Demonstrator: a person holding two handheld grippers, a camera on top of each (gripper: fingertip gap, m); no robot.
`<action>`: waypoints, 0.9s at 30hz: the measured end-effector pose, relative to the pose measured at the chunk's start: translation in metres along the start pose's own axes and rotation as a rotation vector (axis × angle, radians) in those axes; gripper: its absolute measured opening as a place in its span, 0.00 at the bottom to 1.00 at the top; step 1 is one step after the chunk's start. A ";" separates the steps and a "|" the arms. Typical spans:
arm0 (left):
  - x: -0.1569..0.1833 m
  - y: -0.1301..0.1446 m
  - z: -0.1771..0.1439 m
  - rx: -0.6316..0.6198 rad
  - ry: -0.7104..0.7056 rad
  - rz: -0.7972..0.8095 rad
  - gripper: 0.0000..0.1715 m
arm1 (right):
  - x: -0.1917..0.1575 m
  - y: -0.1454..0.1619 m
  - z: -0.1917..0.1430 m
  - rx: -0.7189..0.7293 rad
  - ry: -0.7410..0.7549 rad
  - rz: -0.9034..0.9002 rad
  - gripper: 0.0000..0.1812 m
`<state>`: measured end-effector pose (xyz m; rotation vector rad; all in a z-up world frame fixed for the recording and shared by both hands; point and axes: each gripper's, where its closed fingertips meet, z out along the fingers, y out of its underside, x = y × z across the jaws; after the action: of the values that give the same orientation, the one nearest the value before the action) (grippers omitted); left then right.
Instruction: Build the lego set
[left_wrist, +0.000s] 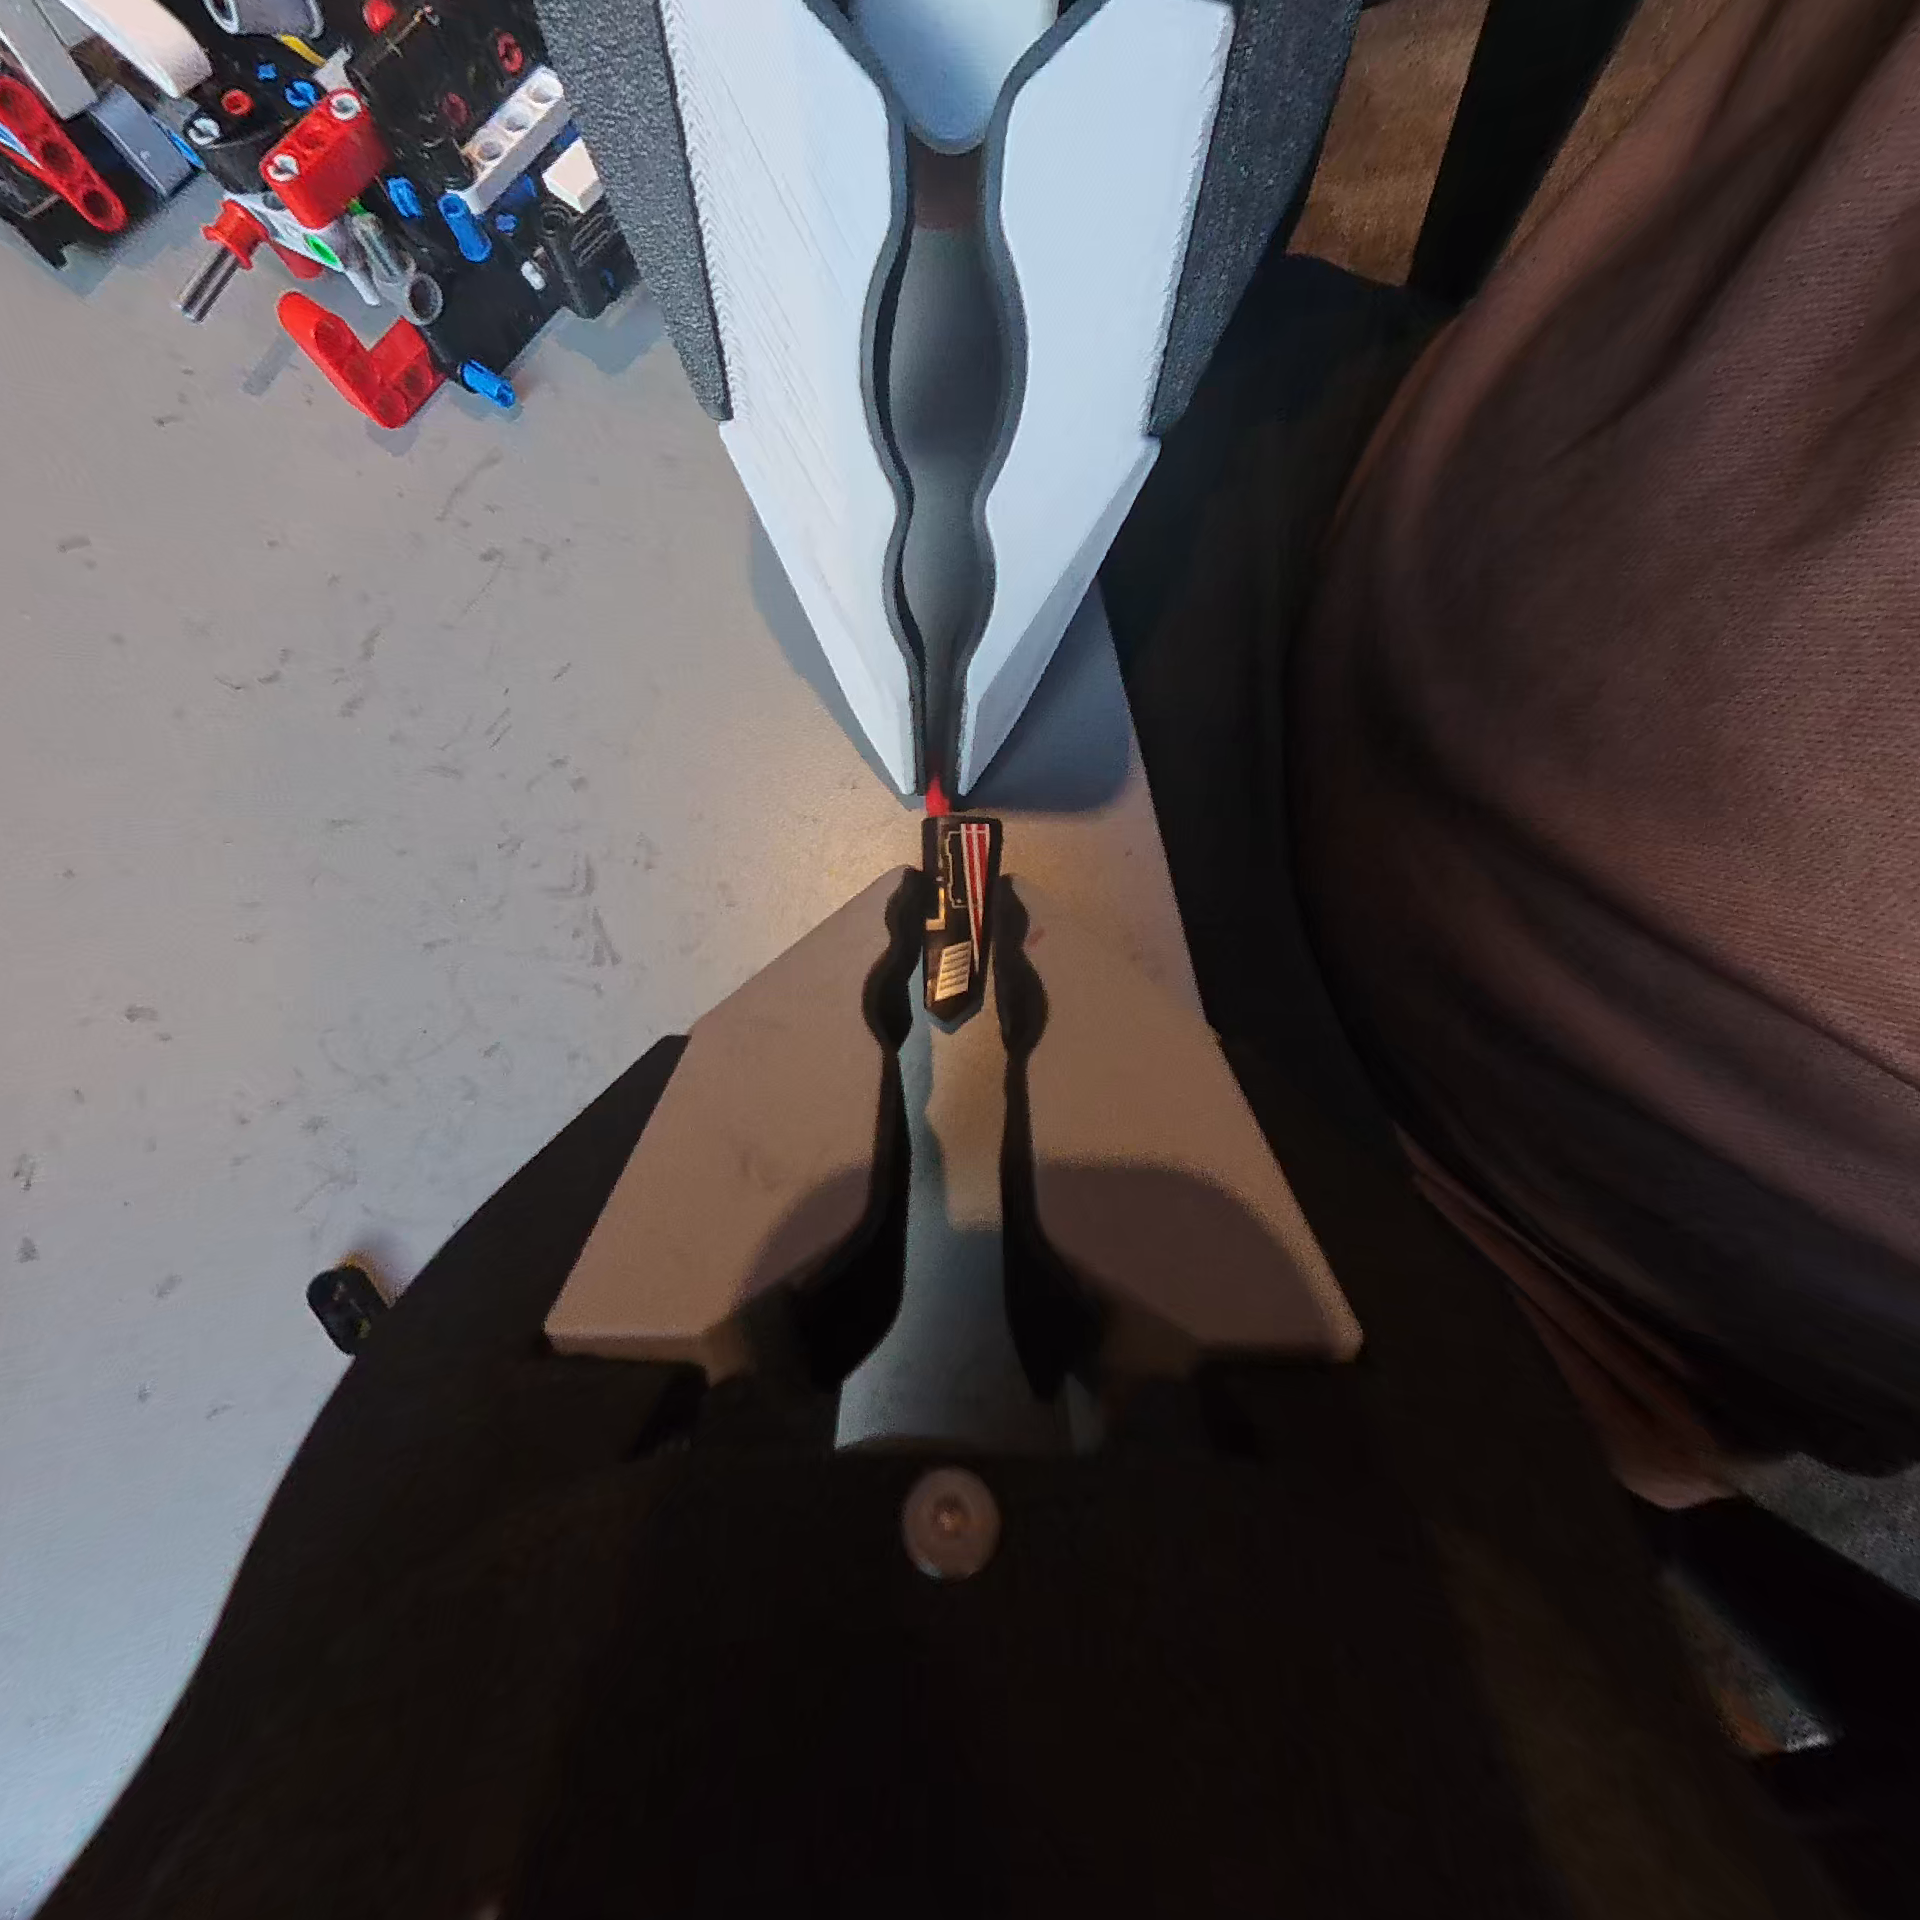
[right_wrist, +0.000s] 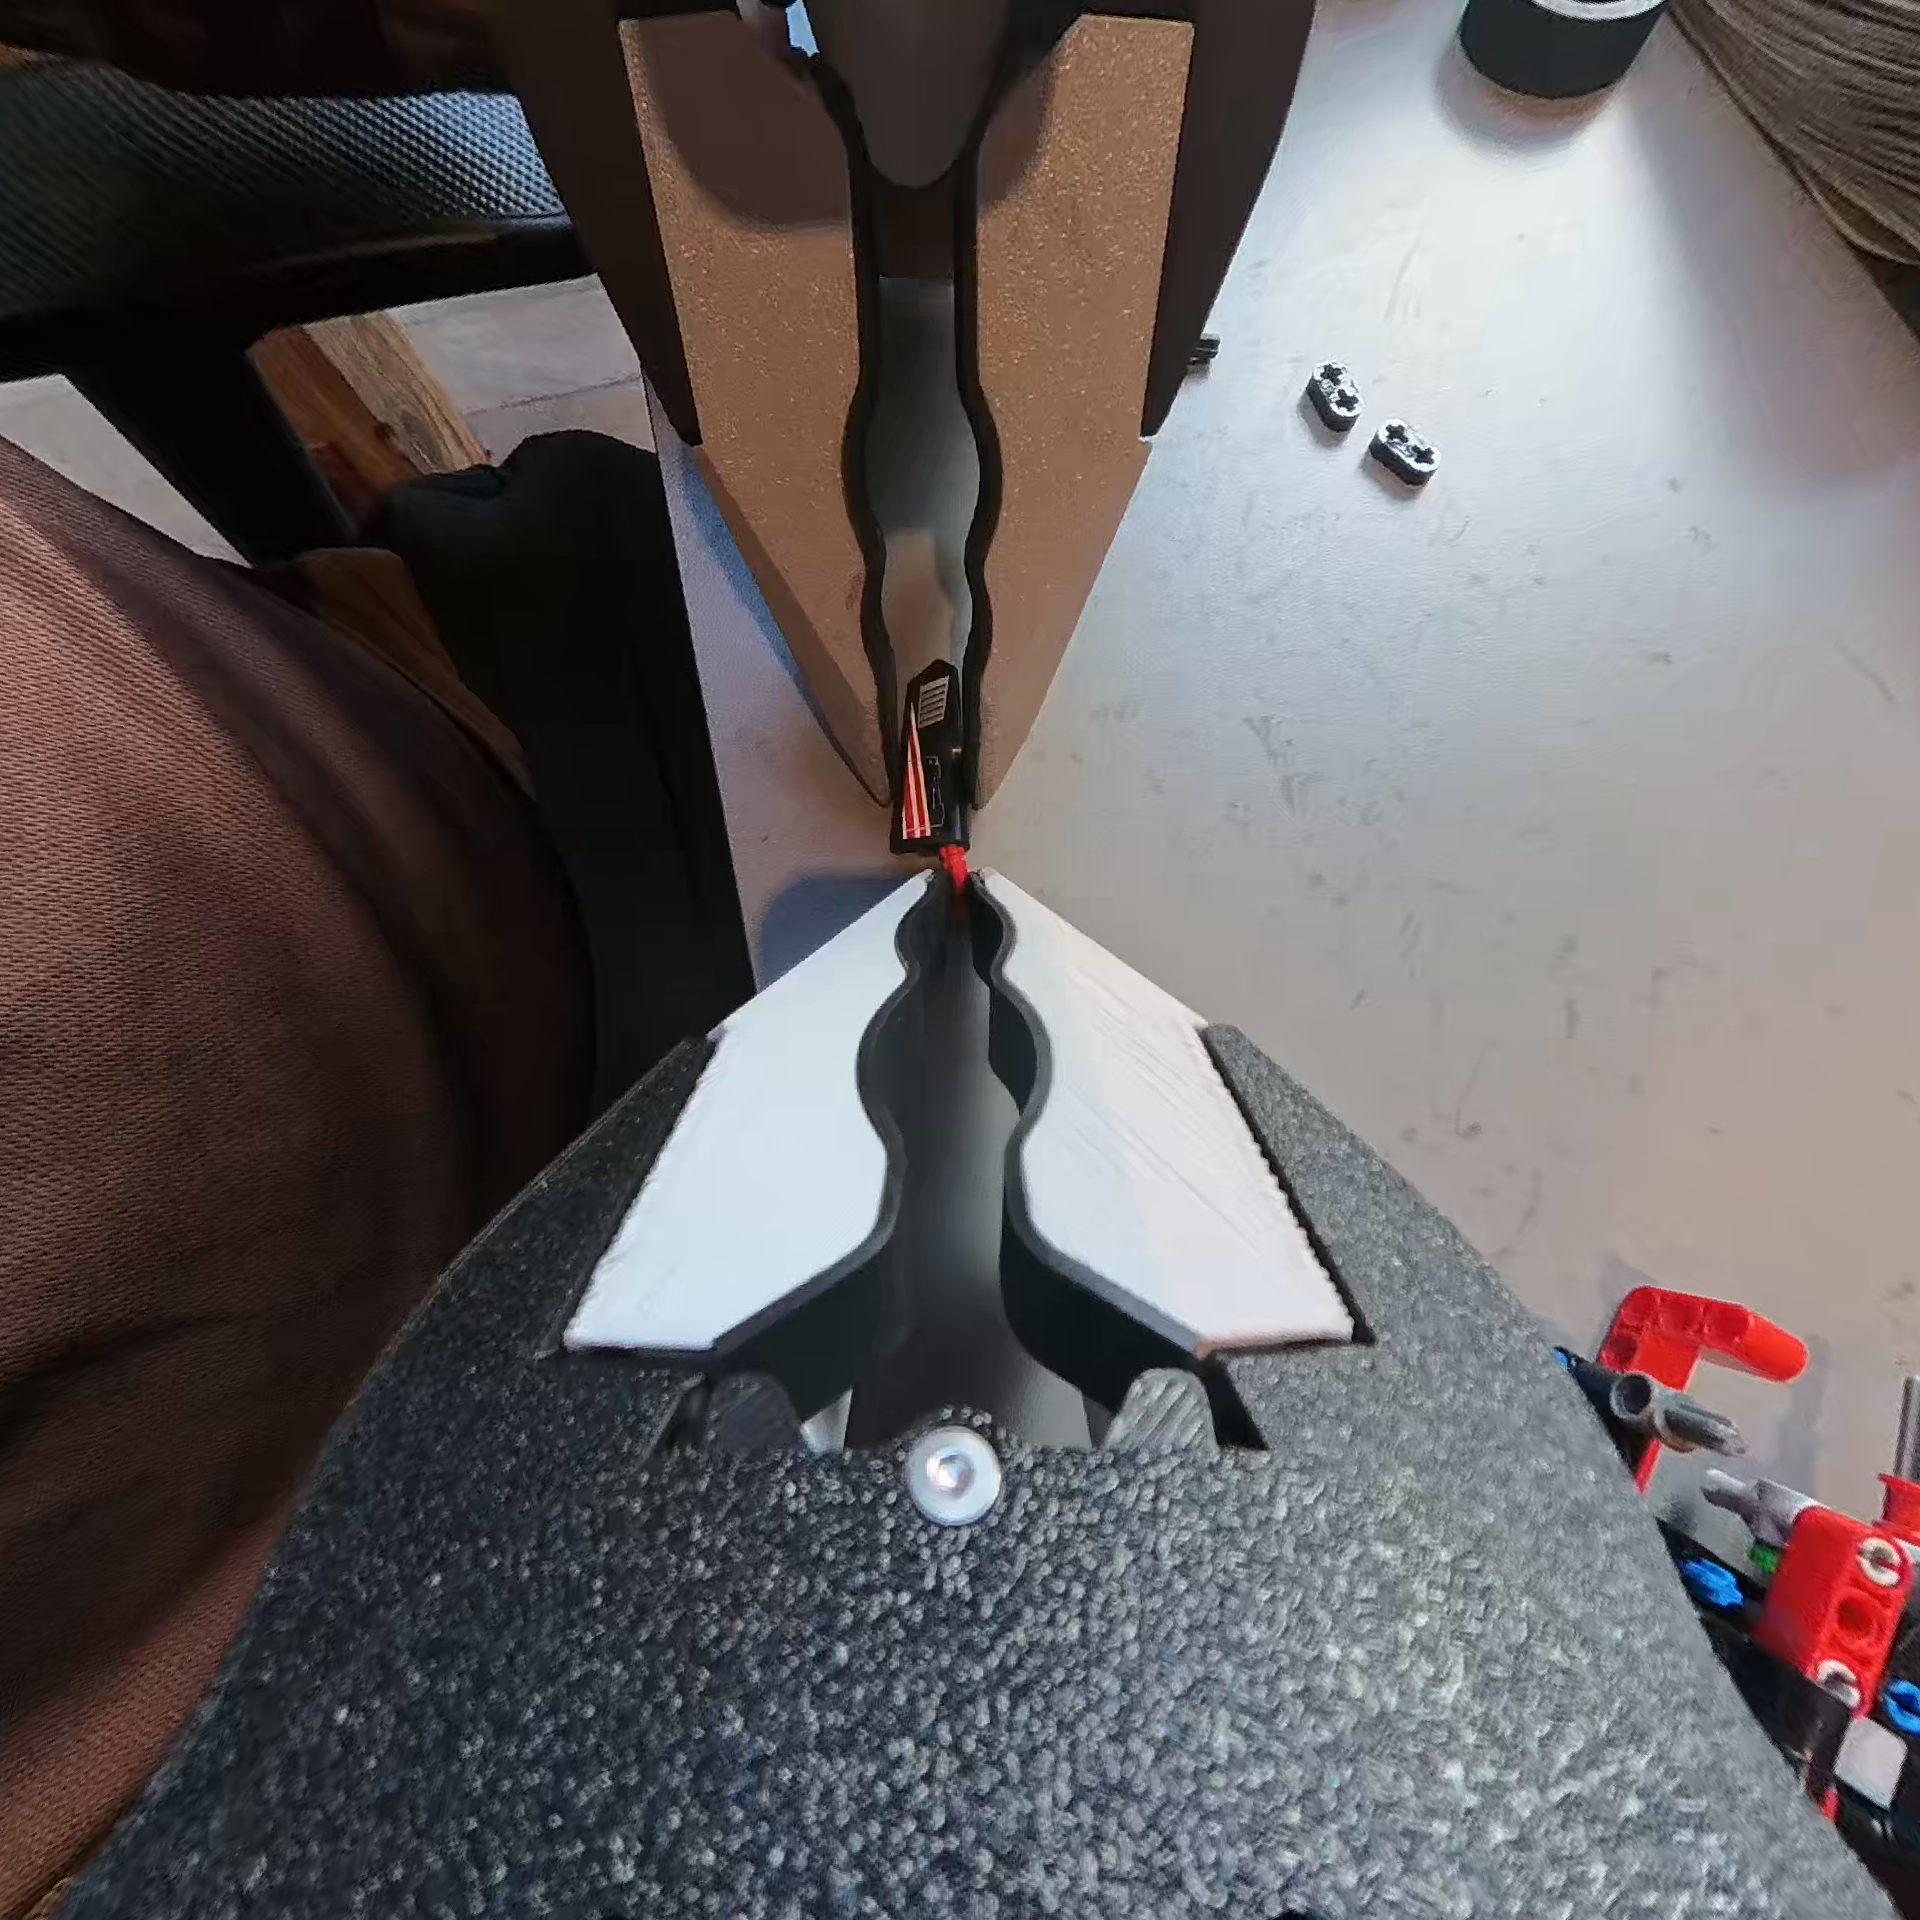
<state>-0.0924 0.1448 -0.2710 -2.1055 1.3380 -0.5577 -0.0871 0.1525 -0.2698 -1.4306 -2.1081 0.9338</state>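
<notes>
My left gripper (left_wrist: 961, 883), with tan fingers, is shut on a small black printed piece (left_wrist: 961, 914) with red and white stripes, held above the table's near edge. My right gripper (right_wrist: 953, 881), with white fingers, is shut on a thin red piece (right_wrist: 951, 862). The two grippers point tip to tip. The red piece's end touches the end of the black piece (right_wrist: 932, 769); whether it sits inside it I cannot tell. In the left wrist view the right gripper (left_wrist: 938, 784) comes in from the top with the red piece (left_wrist: 938, 798) at its tips. The left gripper (right_wrist: 932, 805) fills the top of the right wrist view.
The partly built black, red and blue model (left_wrist: 395, 187) stands on the grey table (left_wrist: 312, 727), also in the right wrist view (right_wrist: 1818, 1558). A red L-shaped beam (left_wrist: 364, 358) lies beside it. Two small black links (right_wrist: 1335, 395) (right_wrist: 1405, 452) lie farther off. A person's brown garment (left_wrist: 1610, 831) is close by. Left and right tips are no more than a few centimetres apart.
</notes>
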 end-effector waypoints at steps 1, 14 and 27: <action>0.000 0.000 0.000 0.010 0.000 -0.013 0.06 | 0.000 0.000 0.000 0.000 -0.002 0.000 0.02; -0.003 0.001 -0.001 0.052 -0.078 -0.119 0.06 | 0.003 -0.003 0.002 0.000 0.075 0.015 0.01; -0.002 0.001 -0.002 0.075 -0.013 -0.046 0.06 | 0.001 -0.003 0.003 -0.006 0.014 -0.106 0.01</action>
<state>-0.0948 0.1455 -0.2704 -2.0804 1.2452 -0.6029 -0.0916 0.1514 -0.2697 -1.3108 -2.1549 0.8754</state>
